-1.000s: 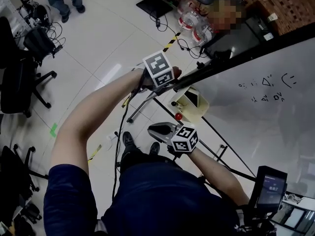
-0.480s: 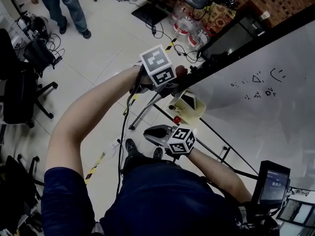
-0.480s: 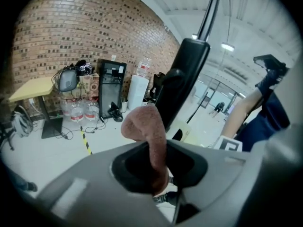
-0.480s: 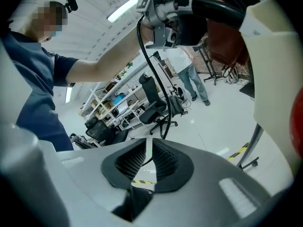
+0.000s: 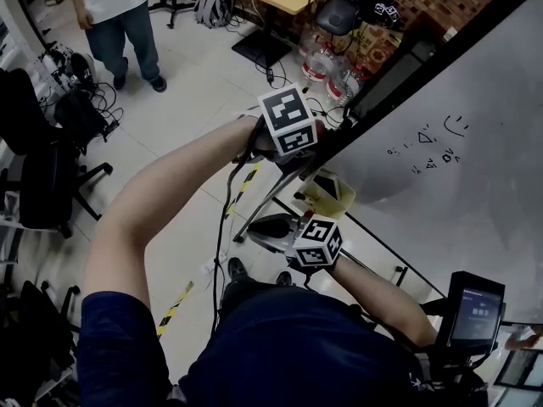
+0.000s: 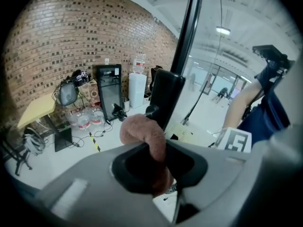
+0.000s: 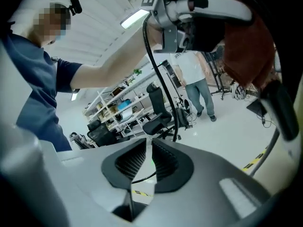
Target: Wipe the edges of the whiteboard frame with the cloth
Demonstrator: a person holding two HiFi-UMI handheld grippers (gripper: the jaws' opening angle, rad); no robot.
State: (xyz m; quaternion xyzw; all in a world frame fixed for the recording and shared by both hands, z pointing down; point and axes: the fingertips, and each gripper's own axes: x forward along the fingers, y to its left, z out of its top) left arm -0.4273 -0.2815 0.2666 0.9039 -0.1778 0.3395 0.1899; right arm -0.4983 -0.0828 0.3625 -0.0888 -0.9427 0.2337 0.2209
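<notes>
whiteboard cut off at right, its scribbles too small to read, bystander cropped above shoulders

Your cloth is reddish-brown, and the whiteboard frame is black. The board is pale grey-white with small black scribbles. Your shirt is navy, the wall is brown brick, and the floor tape is striped yellow and black.

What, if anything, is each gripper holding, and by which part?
Left gripper pinches the brown cloth by a bunched fold, the rest bulging ahead of its jaws. Right gripper holds nothing, jaws slightly apart.
</notes>
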